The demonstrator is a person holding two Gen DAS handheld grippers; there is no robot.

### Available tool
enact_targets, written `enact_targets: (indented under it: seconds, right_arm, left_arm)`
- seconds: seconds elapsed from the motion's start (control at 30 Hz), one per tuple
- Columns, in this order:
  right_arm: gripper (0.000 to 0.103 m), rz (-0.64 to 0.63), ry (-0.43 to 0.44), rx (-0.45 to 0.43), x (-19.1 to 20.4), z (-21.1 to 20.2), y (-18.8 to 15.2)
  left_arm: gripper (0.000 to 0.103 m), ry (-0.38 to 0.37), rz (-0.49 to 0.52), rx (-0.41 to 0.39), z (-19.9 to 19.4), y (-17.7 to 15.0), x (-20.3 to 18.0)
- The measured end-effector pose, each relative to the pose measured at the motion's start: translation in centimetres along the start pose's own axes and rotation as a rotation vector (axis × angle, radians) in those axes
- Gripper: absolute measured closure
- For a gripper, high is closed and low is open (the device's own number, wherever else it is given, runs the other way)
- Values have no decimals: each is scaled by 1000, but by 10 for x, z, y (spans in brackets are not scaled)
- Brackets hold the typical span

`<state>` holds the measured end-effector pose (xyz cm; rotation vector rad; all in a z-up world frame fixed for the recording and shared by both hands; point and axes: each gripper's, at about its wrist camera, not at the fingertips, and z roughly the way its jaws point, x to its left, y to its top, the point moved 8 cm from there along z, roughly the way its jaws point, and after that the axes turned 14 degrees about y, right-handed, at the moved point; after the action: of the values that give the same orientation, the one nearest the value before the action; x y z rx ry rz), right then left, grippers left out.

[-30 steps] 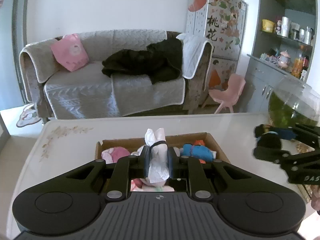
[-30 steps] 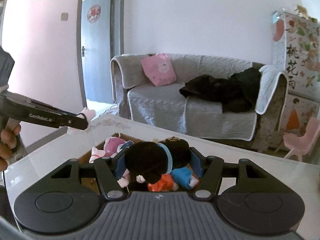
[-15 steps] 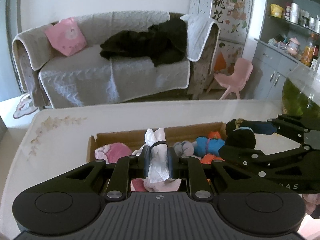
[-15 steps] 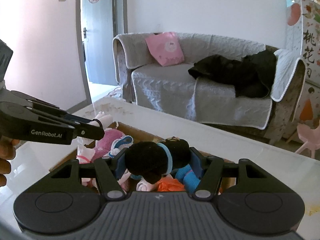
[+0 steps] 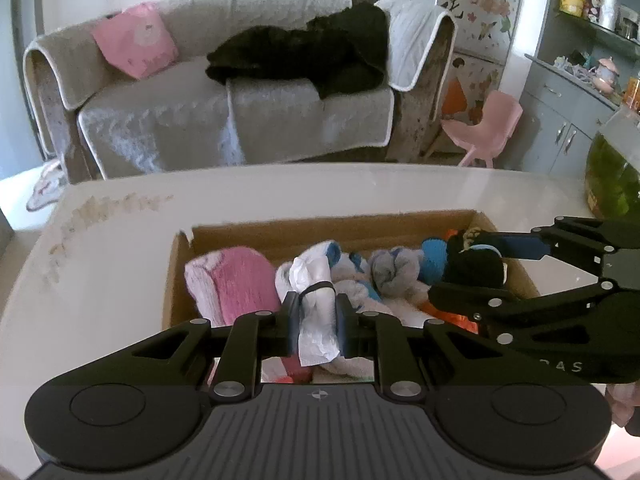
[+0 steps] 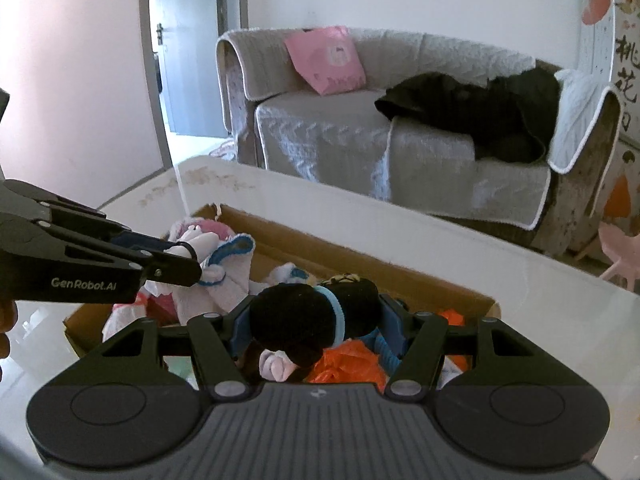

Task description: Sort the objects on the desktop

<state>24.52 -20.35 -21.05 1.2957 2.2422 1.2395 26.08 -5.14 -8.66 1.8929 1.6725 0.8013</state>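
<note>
An open cardboard box [image 5: 176, 264] on the white table holds several soft toys and cloths, among them a pink plush [image 5: 236, 284]. My left gripper [image 5: 316, 316] is shut on a small white toy with a black band [image 5: 316, 300], held over the box's near left part. My right gripper [image 6: 316, 320] is shut on a black plush with a light blue collar [image 6: 304, 316], over the box's right part. The right gripper also shows in the left wrist view [image 5: 472, 276], and the left gripper in the right wrist view [image 6: 176, 260]. The box shows there too [image 6: 360, 264].
The white table [image 5: 100, 280] ends a little beyond the box. A green-tinted glass bowl [image 5: 612, 176] stands at the table's right. A grey sofa [image 5: 224, 100] with a pink cushion, a pink chair [image 5: 488, 124] and a cabinet lie behind the table.
Both grippers have moved forward and down over the box, each still holding its toy. The right gripper has come closer to the left one.
</note>
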Motion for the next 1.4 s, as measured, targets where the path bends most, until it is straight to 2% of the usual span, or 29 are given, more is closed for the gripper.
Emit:
enact_targets:
  seconds: [0.13,0.23,0.3,0.37,0.4,0.43,0.57,0.6,0.7,0.8,0.97,1.1,1.17,1.4]
  right_arm:
    - [41,7,-20,15,0,2,-5]
    - [40,18,-27,14,-1,1,-6]
    - [38,23,-33,8,-1,-1,-6]
    - [32,22,-36,-4,0,-5,-3]
    - [24,18,-39,-13,-1,-7,-2]
    - [21,10,-49,-21,0,-10,0]
    - [20,8,-57,-36,3,-21,7]
    - [17,12,-60,-43,6,-25,8]
    - [0,29,-65,-75,14,-42,10]
    - [1,86,-72,-84,26,-60,9]
    - [0,255,-101,-111,38,-101,3]
    - [0,460,-155,-95,39,-125,-12]
    - [0,524,-141,-106,45,-134,-21]
    - [1,396,-212,-74,79,-154,-29]
  left_arm:
    - [73,7,-4,5,0,-2,3]
    - [57,20,-9,16,1,-4,5]
    - [37,30,-17,23,1,-5,7]
    - [29,36,-18,14,-3,-7,8]
    - [25,39,-14,10,-6,-8,8]
    - [24,44,-12,4,-8,-8,8]
    - [19,46,-21,-7,-21,-10,13]
    - [19,40,-27,-11,-27,-11,15]
    - [16,31,-40,-25,-46,-12,16]
    - [11,42,-46,-27,-71,-13,16]
    - [1,61,-63,-26,-123,-23,16]
    - [0,84,-100,-43,-162,-37,17]
    - [0,89,-123,-40,-177,-41,18]
    - [0,84,-139,-56,-215,-59,14]
